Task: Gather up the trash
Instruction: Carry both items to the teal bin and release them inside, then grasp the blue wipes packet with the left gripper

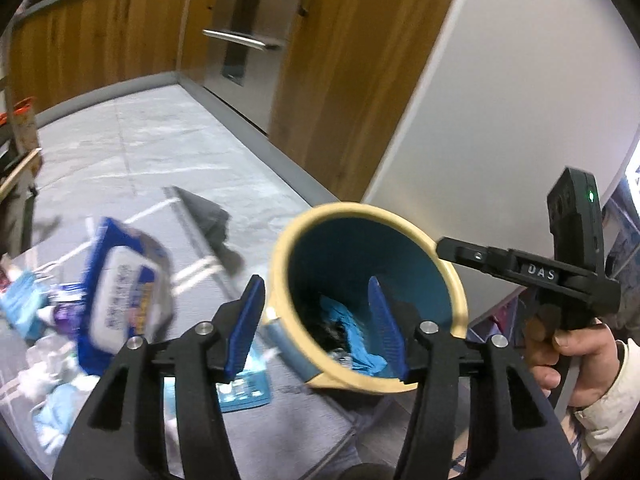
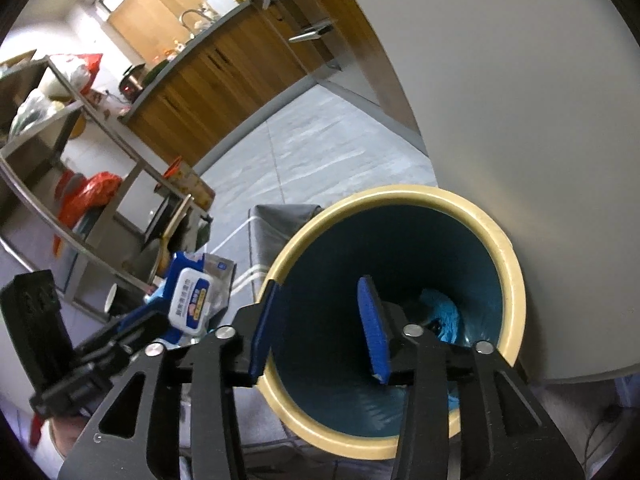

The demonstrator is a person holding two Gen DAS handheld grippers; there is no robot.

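Blue-padded fingers (image 1: 244, 326) of the left gripper (image 1: 316, 328) fill the foreground of its own view, standing apart with nothing pressed between them; one sits outside the bin's wall, the other appears over its mouth. The right gripper (image 2: 320, 332) is likewise parted and empty, one finger at the near rim, the other seen against the bin's blue interior. Both hover at the trash bin (image 2: 494, 236), a cream-rimmed container with a blue liner, tipped toward the cameras so its opening faces them. At its bottom lies crumpled blue trash (image 1: 352, 336) with something darker beside it, too blurred to name. By the look of it the deposit step is at its end: both grippers are empty above the mouth and a piece is already inside. More remains outside: a blue and white wet-wipe pack (image 1: 120, 292) stands blurred to the left of the bin, with pale blue crumpled bits (image 1: 24, 304) and a flat blue packet (image 1: 244, 384) near it on what seems a grey mat (image 1: 288, 432). Next, one gripper would need to swing left, away from the bin, come down over one of those pieces with fingers wide, and close on it. The wipe pack is broad, so a grip across its thinner edge seems wiser. A hand (image 1: 568, 360) holding the right gripper's handle shows at the right edge.
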